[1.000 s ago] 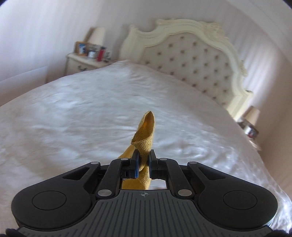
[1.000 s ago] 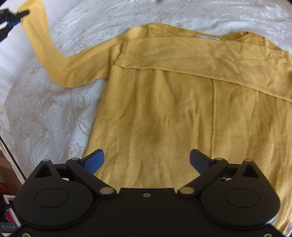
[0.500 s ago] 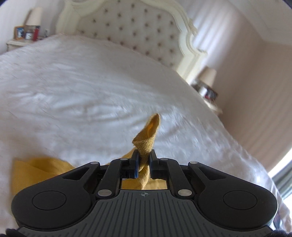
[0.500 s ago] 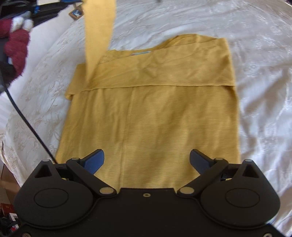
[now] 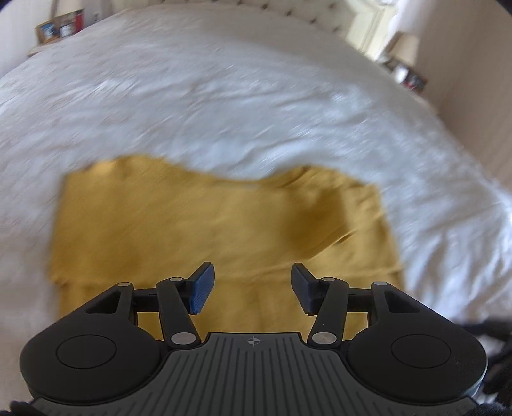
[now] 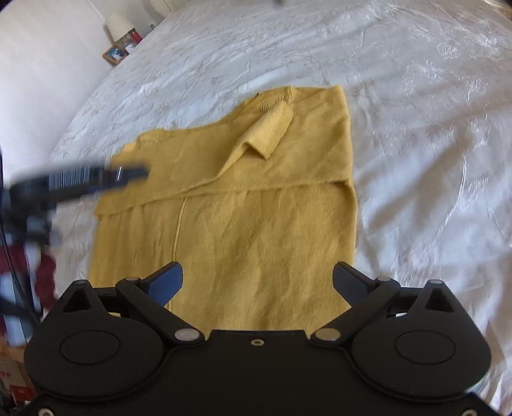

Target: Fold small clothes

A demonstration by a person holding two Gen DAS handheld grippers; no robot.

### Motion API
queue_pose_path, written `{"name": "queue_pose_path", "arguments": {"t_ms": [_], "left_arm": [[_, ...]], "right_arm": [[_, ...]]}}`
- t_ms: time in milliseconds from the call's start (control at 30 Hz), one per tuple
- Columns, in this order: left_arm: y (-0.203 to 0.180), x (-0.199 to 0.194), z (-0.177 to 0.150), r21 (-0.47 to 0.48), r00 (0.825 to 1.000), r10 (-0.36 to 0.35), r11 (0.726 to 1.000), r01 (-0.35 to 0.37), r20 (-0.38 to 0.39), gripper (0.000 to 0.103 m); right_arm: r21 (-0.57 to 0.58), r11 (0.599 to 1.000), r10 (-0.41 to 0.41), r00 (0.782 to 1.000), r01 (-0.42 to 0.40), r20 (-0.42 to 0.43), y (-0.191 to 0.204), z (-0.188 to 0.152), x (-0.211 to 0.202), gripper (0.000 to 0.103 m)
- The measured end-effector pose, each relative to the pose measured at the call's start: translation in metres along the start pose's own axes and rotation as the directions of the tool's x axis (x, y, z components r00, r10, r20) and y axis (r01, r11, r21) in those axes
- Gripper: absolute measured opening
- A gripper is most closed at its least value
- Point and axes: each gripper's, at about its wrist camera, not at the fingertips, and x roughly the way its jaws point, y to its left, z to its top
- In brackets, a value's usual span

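Mustard-yellow sweater [image 6: 256,208]; white floral-embossed bedspread [image 6: 416,112]

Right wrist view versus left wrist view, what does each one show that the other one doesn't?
Only the right wrist view shows the folded-over sleeve cuff clearly, lying on the mustard-yellow knit sweater, plus the blurred left gripper over its left edge, and the open right gripper.

Only the left wrist view shows the cream tufted headboard and the left gripper's own blue pads; its jaws have just been opening and nothing is between them.

Both show the sweater and the white embossed bedspread.
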Motion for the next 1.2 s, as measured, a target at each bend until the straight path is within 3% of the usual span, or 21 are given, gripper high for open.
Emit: {"name": "queue_pose_path", "arguments": {"t_ms": [167, 300, 433, 533, 600, 667, 800, 900, 1033, 1133, 1200], "left_arm": [[0.068, 0.0, -0.017, -0.101, 0.985, 0.159, 0.981, -0.165, -0.065, 0.052], [0.111, 0.002, -0.017, -0.193, 0.97, 0.227, 0.952, -0.239, -0.083, 0.052], [0.137, 0.013, -0.014, -0.259, 0.966, 0.235, 0.932, -0.255, -0.105, 0.052], [0.148, 0.027, -0.019, -0.296, 0.97, 0.202, 0.926, -0.233, -0.132, 0.054], [0.151, 0.032, -0.024, -0.314, 0.976, 0.185, 0.925, -0.213, -0.117, 0.06], [0.149, 0.034, -0.026, -0.308, 0.978, 0.18, 0.929, -0.204, -0.105, 0.065], [0.139, 0.039, -0.026, -0.255, 0.974, 0.196, 0.942, -0.218, -0.112, 0.072], [0.138, 0.041, -0.025, -0.27, 0.974, 0.198, 0.937, -0.221, -0.111, 0.076], [0.136, 0.042, -0.026, -0.275, 0.972, 0.209, 0.933, -0.231, -0.109, 0.078], [0.136, 0.042, -0.025, -0.281, 0.972, 0.208, 0.932, -0.23, -0.109, 0.078], [0.137, 0.041, -0.026, -0.282, 0.973, 0.204, 0.932, -0.226, -0.108, 0.079]], "right_arm": [[-0.003, 1.0, 0.008, 1.0, -0.008, 0.02, 0.006, 0.033, 0.016, 0.1], [0.011, 1.0, 0.01, 1.0, -0.01, 0.022, 0.011, 0.053, 0.031, 0.1], [0.018, 1.0, 0.019, 1.0, -0.019, 0.019, 0.012, 0.07, 0.045, 0.1], [0.01, 1.0, 0.022, 1.0, -0.022, 0.019, 0.011, 0.085, 0.057, 0.099], [0.023, 0.999, 0.03, 0.999, -0.031, 0.015, 0.008, 0.093, 0.066, 0.097], [0.055, 0.998, 0.039, 0.999, -0.039, 0.004, 0.002, 0.101, 0.076, 0.086], [0.11, 0.993, 0.043, 0.999, -0.04, -0.026, -0.009, 0.11, 0.097, 0.079], [0.123, 0.992, 0.03, 0.998, -0.022, -0.058, -0.012, 0.114, 0.112, 0.067], [0.111, 0.993, 0.047, 0.996, -0.039, -0.07, -0.004, 0.118, 0.113, 0.014], [0.039, 0.995, 0.094, 0.995, -0.095, 0.02, 0.013, 0.129, 0.078, 0.014], [0.011, 0.996, 0.09, 0.992, -0.091, 0.084, 0.018, 0.135, 0.048, 0.014]]}}
